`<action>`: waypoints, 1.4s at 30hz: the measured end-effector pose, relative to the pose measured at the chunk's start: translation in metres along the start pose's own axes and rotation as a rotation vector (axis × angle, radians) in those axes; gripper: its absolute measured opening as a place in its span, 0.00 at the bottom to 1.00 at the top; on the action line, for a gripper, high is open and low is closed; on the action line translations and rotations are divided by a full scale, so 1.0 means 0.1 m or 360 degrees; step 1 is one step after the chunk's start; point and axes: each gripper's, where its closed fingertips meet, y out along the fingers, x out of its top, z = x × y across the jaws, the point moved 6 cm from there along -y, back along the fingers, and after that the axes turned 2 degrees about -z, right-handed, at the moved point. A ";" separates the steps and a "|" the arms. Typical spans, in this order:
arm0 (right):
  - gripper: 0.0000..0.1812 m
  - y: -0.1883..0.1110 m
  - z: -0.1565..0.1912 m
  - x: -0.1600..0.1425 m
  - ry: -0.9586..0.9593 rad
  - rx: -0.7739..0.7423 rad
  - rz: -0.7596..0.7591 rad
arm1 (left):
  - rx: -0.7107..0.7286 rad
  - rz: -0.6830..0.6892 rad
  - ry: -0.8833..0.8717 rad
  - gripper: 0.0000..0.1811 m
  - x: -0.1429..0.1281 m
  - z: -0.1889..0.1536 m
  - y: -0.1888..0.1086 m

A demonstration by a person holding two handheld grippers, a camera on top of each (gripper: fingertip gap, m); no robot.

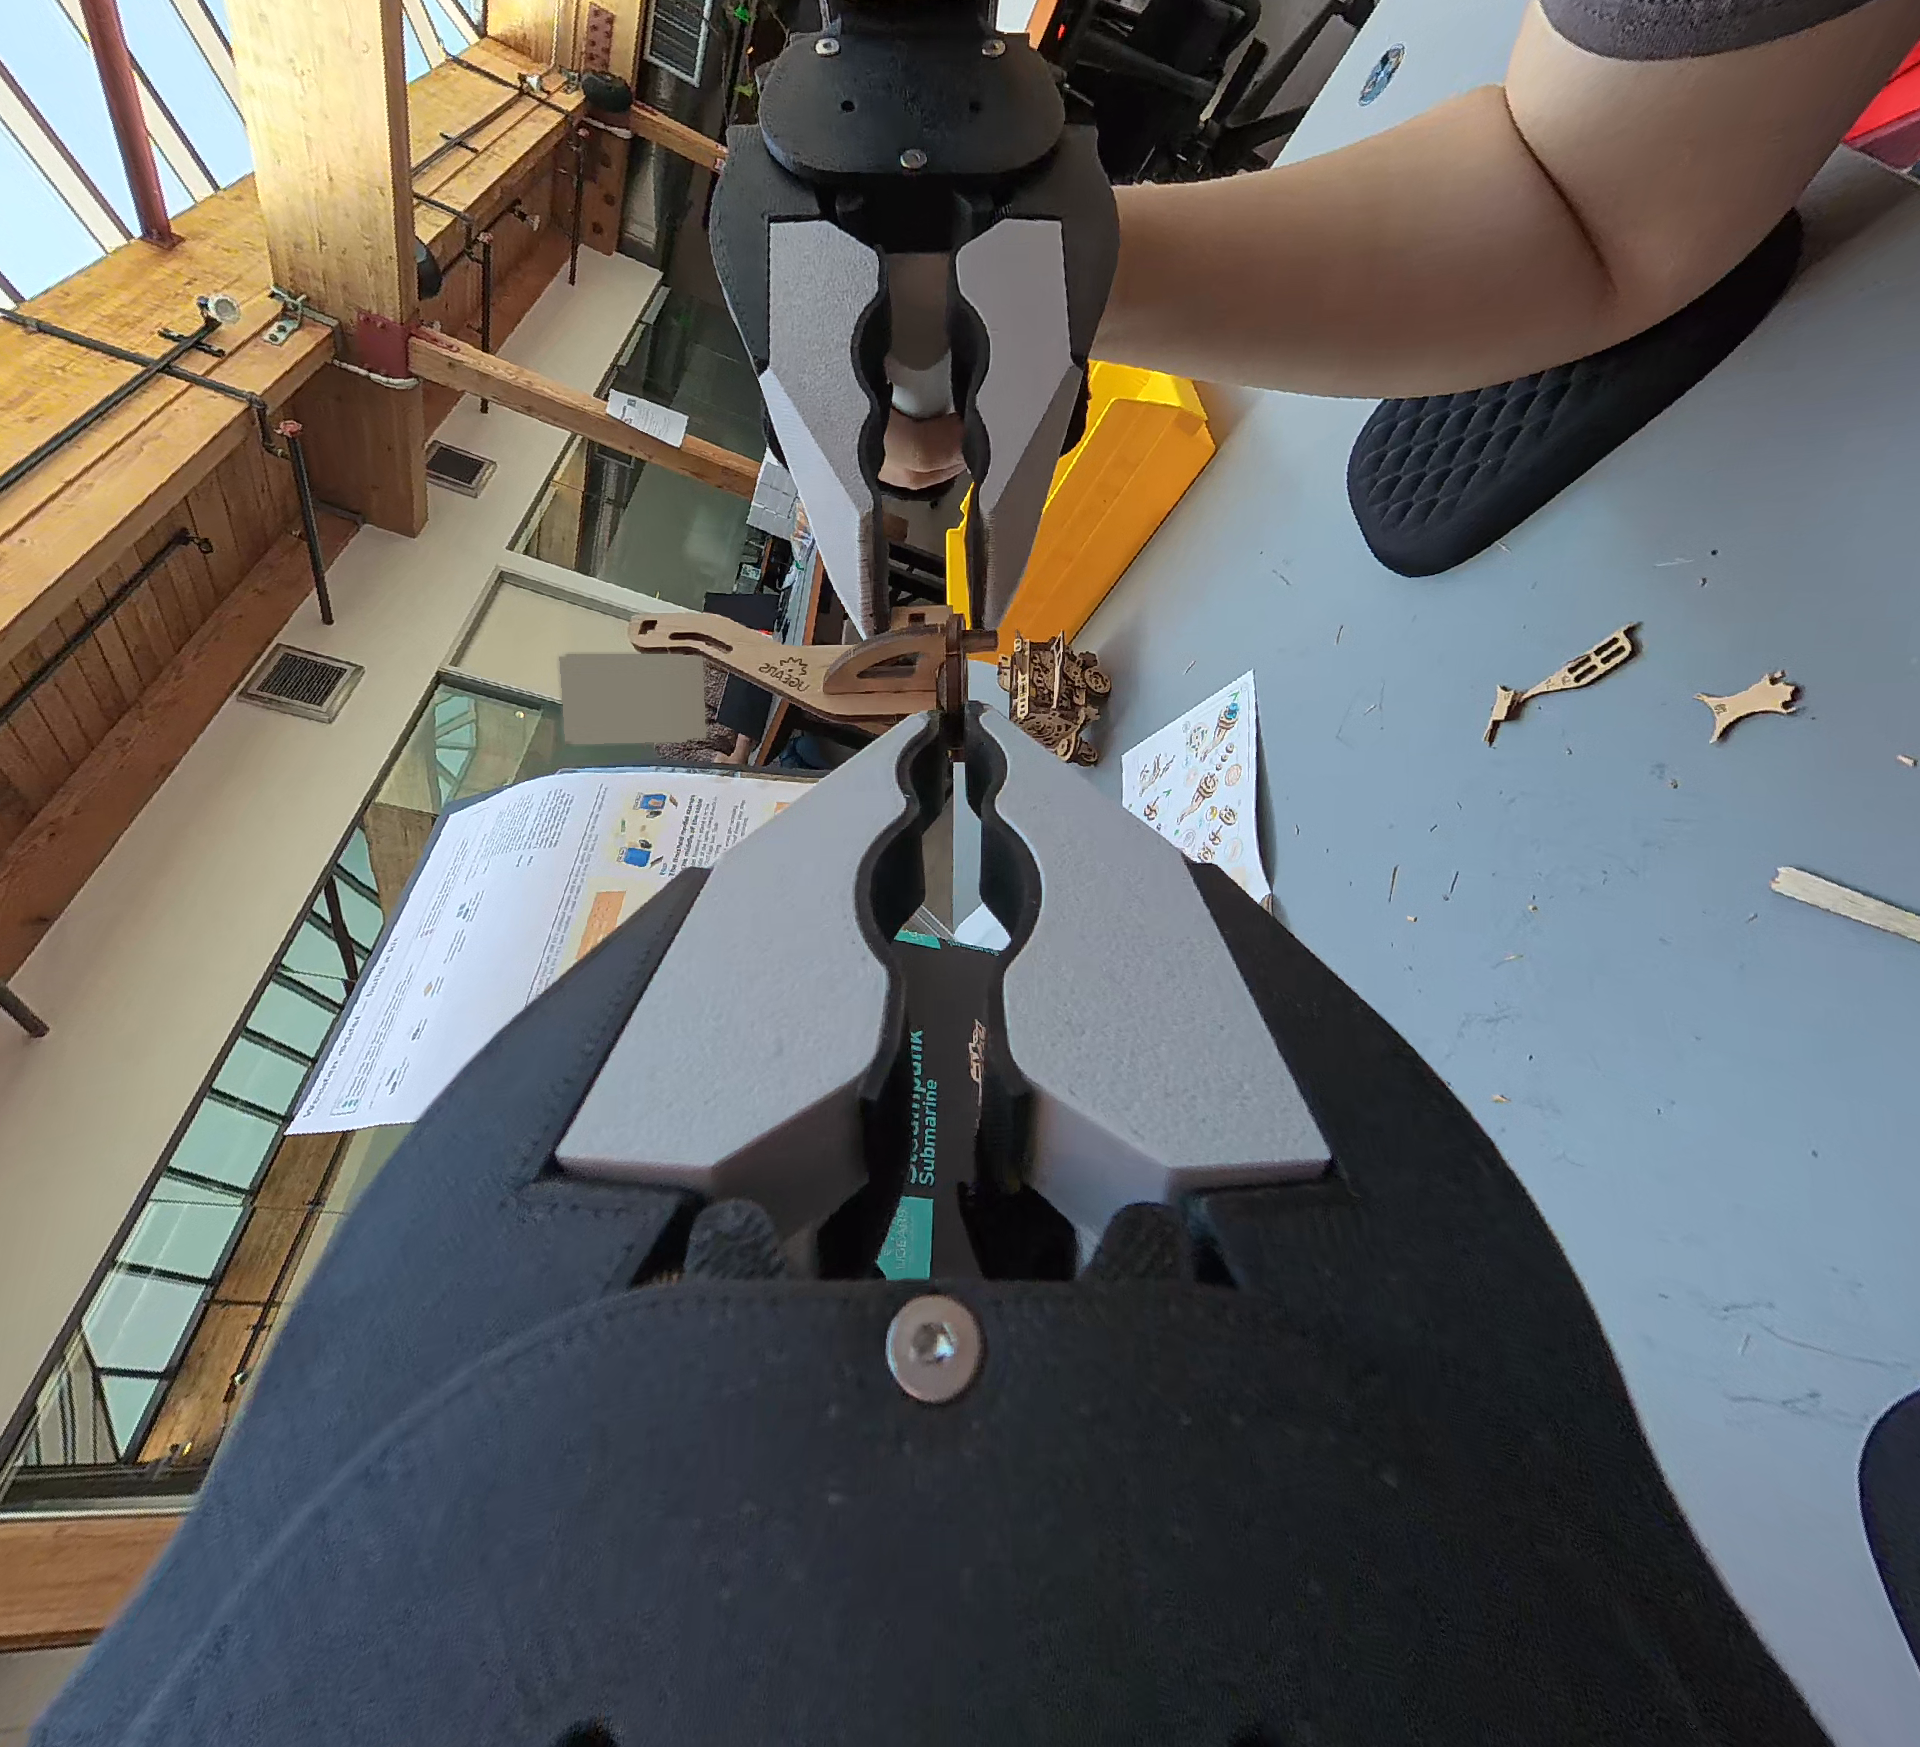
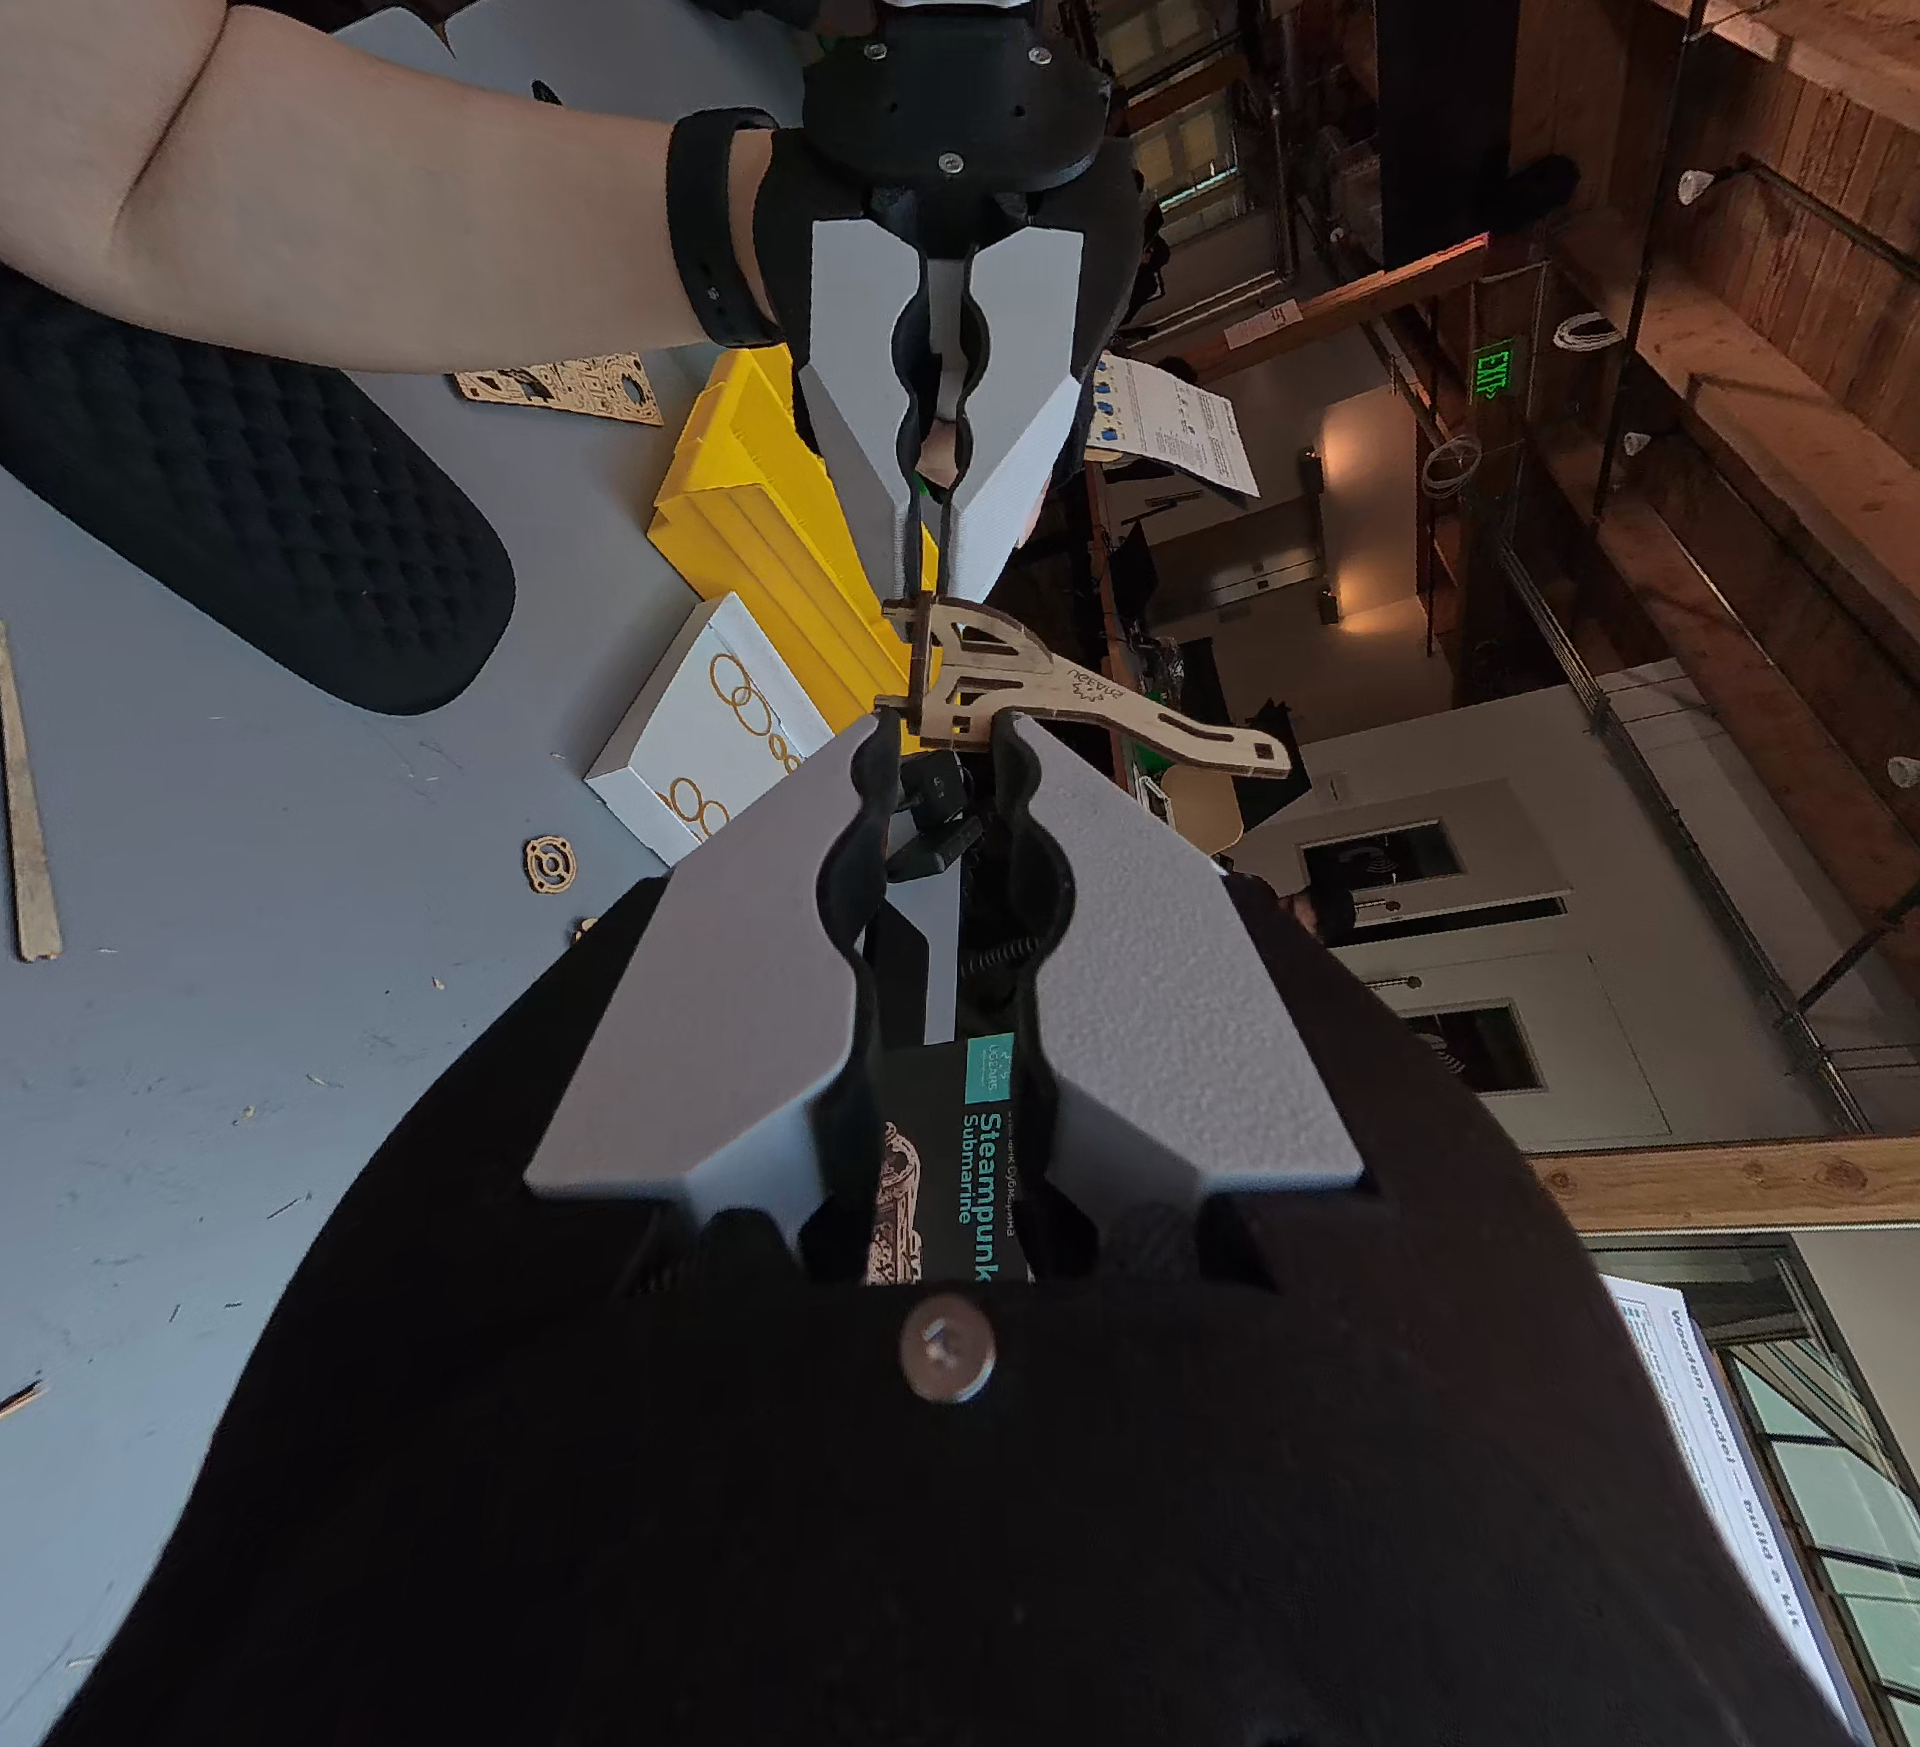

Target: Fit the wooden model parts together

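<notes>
A long flat wooden part (image 2: 1101, 695) with a forked end is held in the air between the two grippers, which face each other tip to tip. My right gripper (image 2: 943, 731) is shut on its forked end. My left gripper (image 1: 951, 726) is shut on a small round wooden piece (image 1: 948, 677) that stands crosswise against that same end. The long part (image 1: 727, 648) sticks out to the side over the table edge. The left gripper (image 2: 920, 591) shows at the top of the right wrist view, with the small piece (image 2: 912, 658) at its tips. The right gripper (image 1: 925, 622) shows at the top of the left wrist view.
On the grey table (image 1: 1558, 1074) are a yellow bin (image 1: 1112, 492), black wrist pads (image 1: 1558, 430), an assembled wooden model (image 1: 1055, 689), an instruction sheet (image 1: 1205, 772), loose wooden cut-outs (image 1: 1569, 674) and a wood strip (image 1: 1849, 902). A white box (image 2: 707, 731) and a small ring part (image 2: 549, 863) lie nearby. My left and right fingertips are right by each other.
</notes>
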 end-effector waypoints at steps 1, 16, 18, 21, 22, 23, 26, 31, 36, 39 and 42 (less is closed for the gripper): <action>0.09 0.00 0.00 0.00 0.0002 0.0000 0.0000 | -0.0002 -0.0003 0.0002 0.00 0.00 0.00 0.00; 0.07 -0.02 -0.01 0.00 0.0041 0.0019 -0.0064 | -0.0009 -0.0034 -0.0041 0.01 0.01 0.01 -0.01; 0.08 -0.01 -0.02 -0.01 0.0061 0.0023 -0.0076 | -0.0008 -0.0026 -0.0040 0.01 0.01 0.01 -0.02; 0.14 -0.03 -0.05 -0.06 0.0128 0.0015 -0.0027 | 0.0022 0.0049 -0.0044 0.00 -0.02 0.03 0.00; 0.21 -0.05 -0.07 -0.06 0.0136 -0.0006 -0.0009 | 0.0029 0.0090 -0.0048 0.00 -0.04 0.04 0.00; 0.21 -0.08 -0.07 -0.04 0.0129 -0.0013 -0.0031 | 0.0032 0.0122 -0.0061 0.00 -0.06 0.04 0.00; 0.12 -0.05 -0.04 0.06 -0.0002 -0.0063 -0.0122 | 0.0011 0.0159 -0.0105 0.00 -0.07 0.03 0.04; 0.08 0.08 -0.01 0.04 0.0101 -0.0009 -0.0143 | -0.0021 0.0233 -0.0084 0.01 -0.09 0.00 0.10; 0.08 0.11 -0.01 -0.02 0.0142 0.0013 -0.0146 | -0.0026 0.0217 -0.0089 0.01 -0.09 0.00 0.11; 0.08 0.12 0.00 -0.04 0.0141 0.0018 -0.0126 | -0.0021 0.0222 -0.0085 0.00 -0.09 0.00 0.11; 0.07 0.11 -0.01 -0.03 0.0168 0.0033 -0.0140 | -0.0019 0.0204 -0.0064 0.00 -0.07 0.00 0.12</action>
